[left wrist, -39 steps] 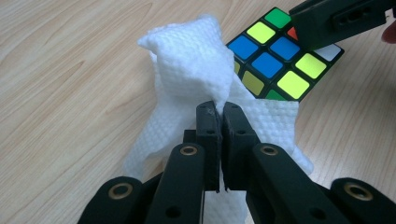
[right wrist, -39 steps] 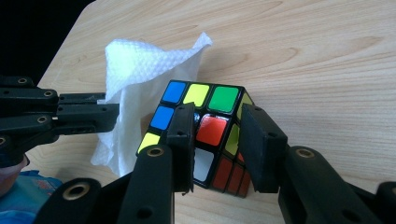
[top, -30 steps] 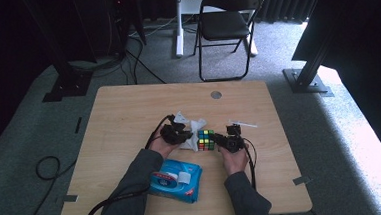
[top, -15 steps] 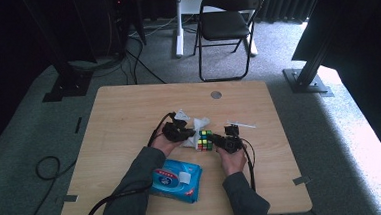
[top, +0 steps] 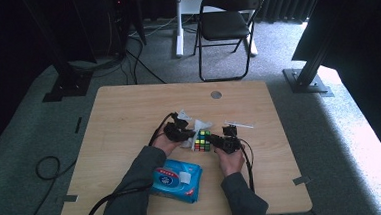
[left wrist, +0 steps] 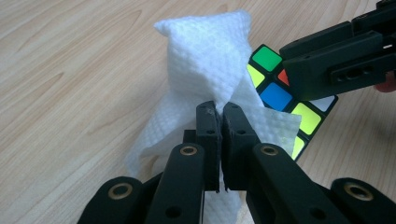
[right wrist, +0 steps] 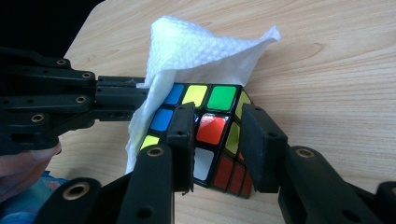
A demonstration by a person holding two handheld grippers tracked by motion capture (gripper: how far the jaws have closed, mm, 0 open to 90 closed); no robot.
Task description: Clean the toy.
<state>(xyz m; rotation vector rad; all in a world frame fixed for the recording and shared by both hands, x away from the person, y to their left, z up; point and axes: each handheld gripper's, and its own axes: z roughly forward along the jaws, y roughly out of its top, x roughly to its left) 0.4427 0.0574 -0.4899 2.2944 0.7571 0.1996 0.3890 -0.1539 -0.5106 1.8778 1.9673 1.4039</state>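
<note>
So, mid-table: right gripper (right wrist: 217, 135) grasping puzzle cube (right wrist: 212, 135) by two opposite faces, cube tipped on edge over wooden table (top: 129, 116). Left gripper (left wrist: 218, 112) clenched on white wipe (left wrist: 205, 60), draped against cube's side. I'd say cube is rigid but slick plastic, layers may twist, so I grip flat faces, not corners. Wipe is soft, limp, pinch bunched fold. Blue wipe pack (top: 177, 180) sits near my forearms, well apart from the cube; nothing blocking.

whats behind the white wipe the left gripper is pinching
The puzzle cube sits right behind the white wipe, held by the right gripper. Green, blue, yellow and orange stickers show; the cube's side nearest the left gripper is covered.
</note>
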